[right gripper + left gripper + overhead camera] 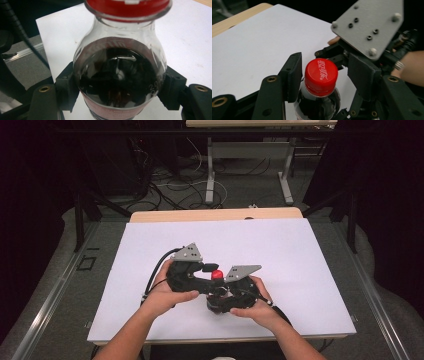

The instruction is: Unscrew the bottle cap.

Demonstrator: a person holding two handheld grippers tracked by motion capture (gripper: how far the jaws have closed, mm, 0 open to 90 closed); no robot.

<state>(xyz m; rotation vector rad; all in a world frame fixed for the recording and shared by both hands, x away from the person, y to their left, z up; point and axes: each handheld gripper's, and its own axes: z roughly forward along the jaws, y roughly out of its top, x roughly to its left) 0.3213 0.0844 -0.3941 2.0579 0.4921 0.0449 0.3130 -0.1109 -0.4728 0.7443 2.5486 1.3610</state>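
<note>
Because the right gripper (120, 92) alone pinches the bottle (120, 75) while the left gripper (324, 75) stands spread around its cap (321, 73), a careless regrip could tip the bottle.

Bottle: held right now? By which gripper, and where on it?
Yes. The right gripper clamps the bottle by its body; the left gripper straddles the red cap, apparently unclamped.

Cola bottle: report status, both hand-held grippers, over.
Right hand-held gripper shut on the cola bottle body. Left hand-held gripper open, jaws either side of the red cap, gap showing. Nothing in the way.
</note>
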